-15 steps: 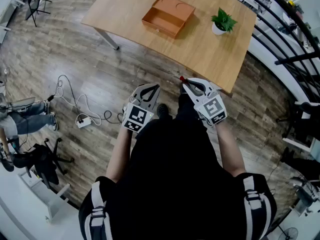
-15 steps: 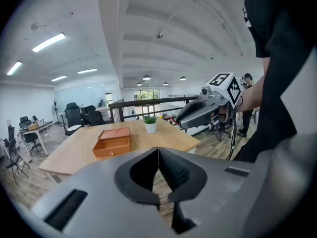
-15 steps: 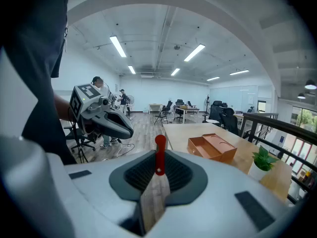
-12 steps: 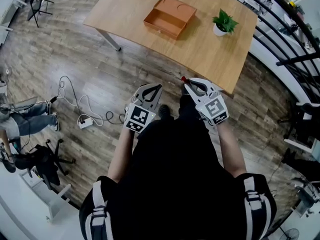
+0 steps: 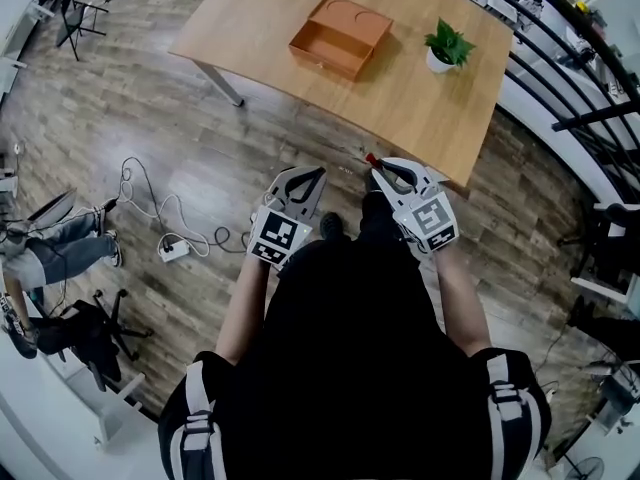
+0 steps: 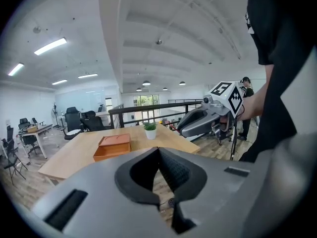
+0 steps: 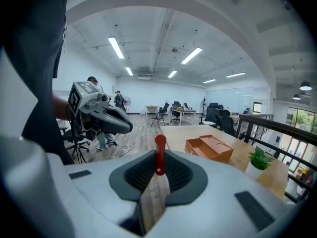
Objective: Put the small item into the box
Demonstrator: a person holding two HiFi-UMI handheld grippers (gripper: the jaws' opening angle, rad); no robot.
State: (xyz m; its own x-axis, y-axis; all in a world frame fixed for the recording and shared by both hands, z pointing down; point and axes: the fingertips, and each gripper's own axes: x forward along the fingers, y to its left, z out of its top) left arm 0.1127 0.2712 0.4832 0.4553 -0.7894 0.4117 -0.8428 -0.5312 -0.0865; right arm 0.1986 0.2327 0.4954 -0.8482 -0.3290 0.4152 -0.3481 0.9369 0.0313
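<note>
While the person stands on the wood-plank floor short of the wooden table, both grippers are held side by side in front of the body, tilted a little downward toward the table; the right gripper is clenched on the small red item, a slim piece with a rounded end that sticks up past the jaw tips; the left gripper has its jaws closed tip to tip with nothing between them; the orange box lies open on the table, well apart from the held item; a potted plant stands near the box on its right in the head view; a white power strip with its cable lies on the floor at the left.
</note>
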